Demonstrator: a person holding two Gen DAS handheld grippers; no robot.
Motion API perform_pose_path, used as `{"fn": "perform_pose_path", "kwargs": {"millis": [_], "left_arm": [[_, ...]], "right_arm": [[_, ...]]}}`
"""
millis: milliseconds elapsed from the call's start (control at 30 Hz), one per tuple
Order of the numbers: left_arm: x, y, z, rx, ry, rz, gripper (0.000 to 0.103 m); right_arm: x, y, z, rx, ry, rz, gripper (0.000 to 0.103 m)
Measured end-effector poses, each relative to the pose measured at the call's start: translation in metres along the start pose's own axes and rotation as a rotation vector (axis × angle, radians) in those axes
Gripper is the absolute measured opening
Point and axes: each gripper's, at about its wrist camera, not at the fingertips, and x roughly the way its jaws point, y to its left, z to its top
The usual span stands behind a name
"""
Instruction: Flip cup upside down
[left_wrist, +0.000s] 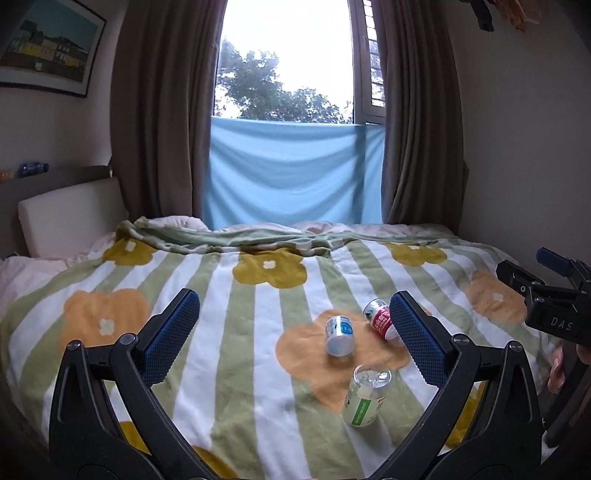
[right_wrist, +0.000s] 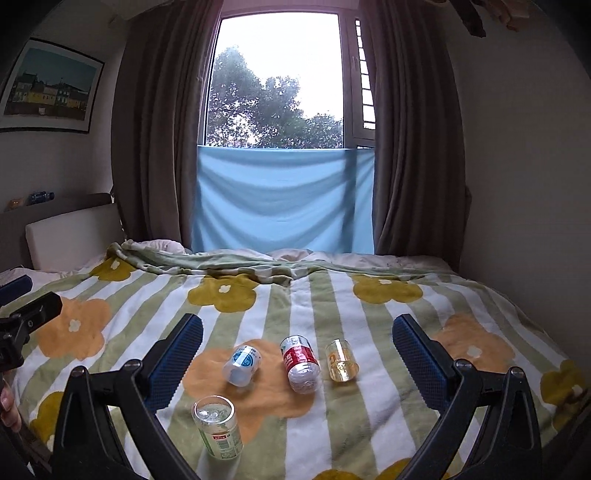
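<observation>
Several small clear cups lie on the flowered blanket (right_wrist: 332, 424). A green-label cup (left_wrist: 365, 395) (right_wrist: 218, 426) stands mouth up, nearest me. A blue-label cup (left_wrist: 339, 335) (right_wrist: 242, 365) and a red-label cup (left_wrist: 380, 318) (right_wrist: 300, 363) lie on their sides. A yellow-print cup (right_wrist: 341, 361) stands beside the red one; it is hidden in the left wrist view. My left gripper (left_wrist: 291, 336) is open and empty above the blanket, left of the cups. My right gripper (right_wrist: 297, 365) is open and empty, with the cups ahead between its fingers.
The bed fills the foreground, with a crumpled blanket fold (right_wrist: 207, 264) at the far side and a headboard cushion (right_wrist: 70, 236) at left. Brown curtains (right_wrist: 155, 147) and a blue cloth (right_wrist: 284, 199) hang at the window beyond.
</observation>
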Motion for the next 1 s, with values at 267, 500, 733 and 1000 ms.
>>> {"fn": "perform_pose_path", "kwargs": {"millis": [267, 500, 733, 1000], "left_arm": [[0.000, -0.003, -0.004, -0.004, -0.021, 0.005, 0.103], [0.001, -0.007, -0.005, 0.006, -0.014, 0.000, 0.103], [0.003, -0.010, -0.005, 0.013, -0.014, -0.002, 0.102], [0.002, -0.013, -0.003, 0.018, -0.020, -0.006, 0.103]], "right_arm": [[-0.002, -0.003, 0.000, 0.009, 0.005, 0.009, 0.103], [0.000, -0.001, -0.004, 0.011, 0.015, 0.018, 0.103], [0.000, -0.002, -0.004, 0.015, 0.020, 0.024, 0.103], [0.001, -0.001, -0.005, 0.018, 0.021, 0.023, 0.103]]}}
